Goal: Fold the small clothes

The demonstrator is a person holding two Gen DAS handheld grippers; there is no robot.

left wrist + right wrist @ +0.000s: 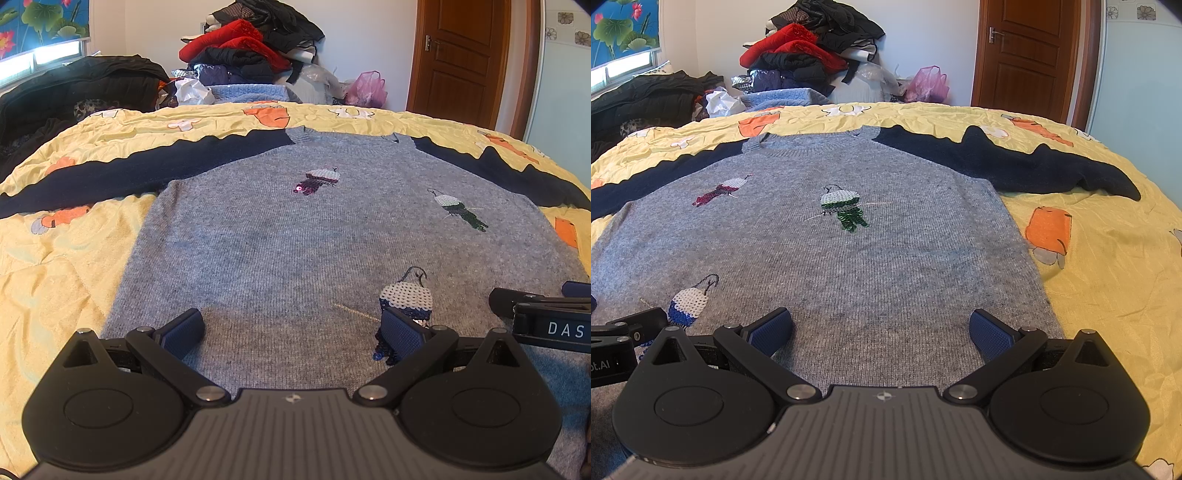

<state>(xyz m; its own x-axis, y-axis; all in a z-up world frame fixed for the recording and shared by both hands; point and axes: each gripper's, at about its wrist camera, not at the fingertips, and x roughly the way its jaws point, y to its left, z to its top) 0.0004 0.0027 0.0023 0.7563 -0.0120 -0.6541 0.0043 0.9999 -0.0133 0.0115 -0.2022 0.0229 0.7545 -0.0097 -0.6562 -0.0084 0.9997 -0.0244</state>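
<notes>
On the yellow quilt (1108, 258) lies one grey sweater (295, 240) with three sequin motifs, both claws (291, 332) (881, 330) released.

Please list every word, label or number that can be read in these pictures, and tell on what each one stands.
"DAS": white letters on the right gripper, cut off by the frame edge.
"ot.AI": white letters on the left gripper, its start cut off.
No other text shows in either view.

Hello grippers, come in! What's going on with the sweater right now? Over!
Left gripper open, right gripper open, both empty at the hem. Grey sweater flat on the yellow quilt, navy sleeves spread, unfolded. Nothing on it.
</notes>
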